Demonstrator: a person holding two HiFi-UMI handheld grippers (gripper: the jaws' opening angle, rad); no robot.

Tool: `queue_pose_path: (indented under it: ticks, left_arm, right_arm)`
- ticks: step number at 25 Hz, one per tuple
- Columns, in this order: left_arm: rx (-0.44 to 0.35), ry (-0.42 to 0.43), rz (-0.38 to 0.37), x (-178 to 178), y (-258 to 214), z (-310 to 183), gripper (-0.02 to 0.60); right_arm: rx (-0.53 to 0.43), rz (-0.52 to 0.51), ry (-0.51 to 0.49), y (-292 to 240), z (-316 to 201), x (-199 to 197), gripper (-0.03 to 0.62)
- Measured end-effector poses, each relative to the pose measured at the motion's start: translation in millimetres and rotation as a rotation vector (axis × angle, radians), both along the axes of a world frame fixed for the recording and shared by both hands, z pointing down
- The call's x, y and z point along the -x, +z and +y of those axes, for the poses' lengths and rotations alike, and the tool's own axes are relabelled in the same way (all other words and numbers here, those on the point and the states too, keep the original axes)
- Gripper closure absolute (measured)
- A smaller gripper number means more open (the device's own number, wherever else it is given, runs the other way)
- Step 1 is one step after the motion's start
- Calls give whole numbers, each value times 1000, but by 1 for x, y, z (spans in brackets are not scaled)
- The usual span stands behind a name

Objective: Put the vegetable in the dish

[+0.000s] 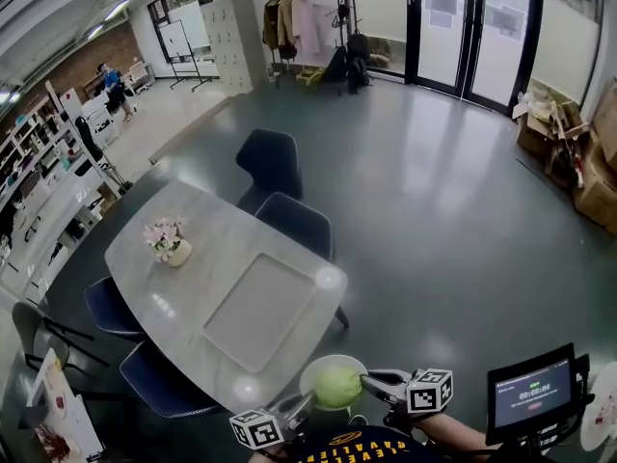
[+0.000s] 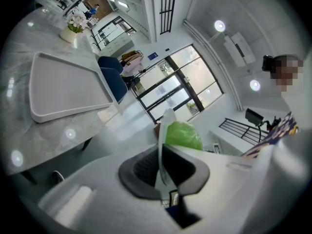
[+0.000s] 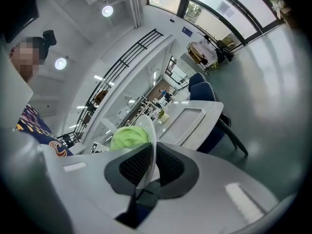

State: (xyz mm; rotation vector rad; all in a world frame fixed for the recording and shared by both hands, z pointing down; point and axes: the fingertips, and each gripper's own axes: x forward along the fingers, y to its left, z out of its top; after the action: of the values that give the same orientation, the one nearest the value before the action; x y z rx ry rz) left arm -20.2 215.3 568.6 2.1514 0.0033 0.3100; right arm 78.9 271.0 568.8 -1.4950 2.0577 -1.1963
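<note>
My left tongs pinch dish rim, my right tongs pinch opposite rim; green cabbage sits in dish; worktop ahead carries tray.

A: Floor?
B: Glossy grey-green floor, reflecting the glass doors on the far wall.
A: Furniture?
B: Pale marble-look table, dark blue chairs along both long edges. Flat grey tray toward its near corner, flower pot toward its far end. Coat rack and lockers at the back, cardboard boxes on the right, white shelves on the left.
</note>
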Motion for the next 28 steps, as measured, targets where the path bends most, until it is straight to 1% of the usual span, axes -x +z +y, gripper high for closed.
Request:
queue_pose_path:
  ticks: [4, 9, 11, 15, 17, 19, 21, 24, 26, 28]
  left_arm:
    - [-1, 10, 5, -26, 7, -36, 568]
    - [18, -12, 38, -23, -5, -82, 568]
    - [21, -25, 50, -28, -4, -103, 568]
    - [38, -67, 73, -54, 16, -153, 568]
    - [42, -92, 81, -48, 11, -172, 568]
    - [41, -120, 82, -32, -1, -180, 566]
    - [43, -155, 83, -15, -10, -177, 566]
    - [62, -224, 81, 8, -19, -175, 566]
    - [75, -289, 76, 2, -12, -192, 568]
    - [74, -366, 61, -18, 5, -218, 568]
  right_arm:
    - [12, 3, 12, 6, -35, -26, 555]
    - [22, 35, -3, -9, -82, -23, 556]
    - [28, 48, -16, -10, -104, -29, 556]
    - [31, 79, -39, 5, -159, -57, 554]
    - [30, 91, -55, -2, -181, -52, 554]
    - [35, 93, -84, -12, -190, -37, 554]
    - [40, 90, -120, -21, -191, -22, 554]
    - [44, 81, -178, -31, -196, -1, 554]
    - [45, 69, -232, -23, -220, -10, 554]
    - [47, 57, -309, -5, -254, -32, 554]
